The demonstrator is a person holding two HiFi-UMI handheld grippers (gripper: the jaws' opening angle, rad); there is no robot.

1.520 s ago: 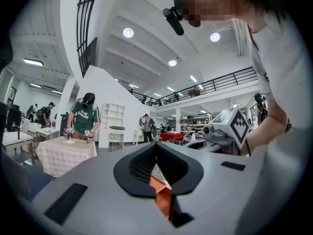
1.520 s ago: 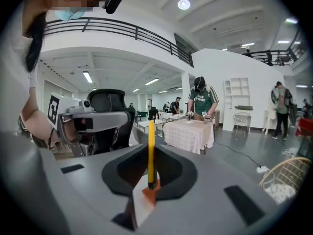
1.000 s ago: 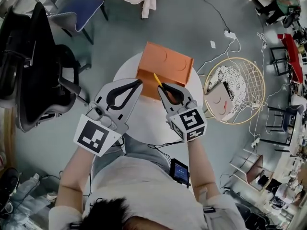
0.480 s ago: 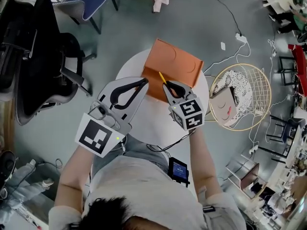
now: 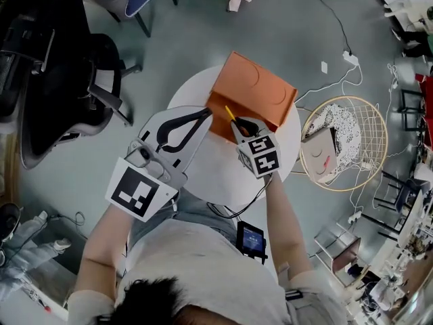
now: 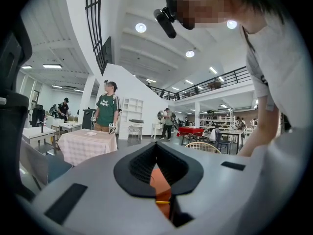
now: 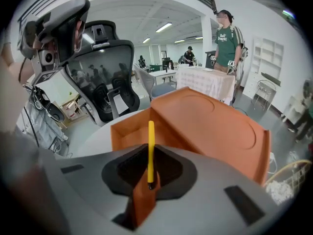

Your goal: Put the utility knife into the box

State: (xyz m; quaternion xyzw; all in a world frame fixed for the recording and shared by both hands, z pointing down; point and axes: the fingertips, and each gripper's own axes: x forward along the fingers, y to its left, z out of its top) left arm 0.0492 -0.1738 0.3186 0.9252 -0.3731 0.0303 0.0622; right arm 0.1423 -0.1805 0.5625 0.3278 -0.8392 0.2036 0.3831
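The right gripper (image 5: 235, 121) has its 2 jaws pinched on the yellow utility knife (image 7: 150, 133), which points forward above the open tray of the orange box (image 5: 254, 87) on the round white table (image 5: 206, 171). Whether the blade end touches the tray is not clear. The left gripper (image 5: 204, 113) sits just beside the box's near left corner with its jaw tips pressed together on nothing, the box and knife showing through the loop behind its tips.
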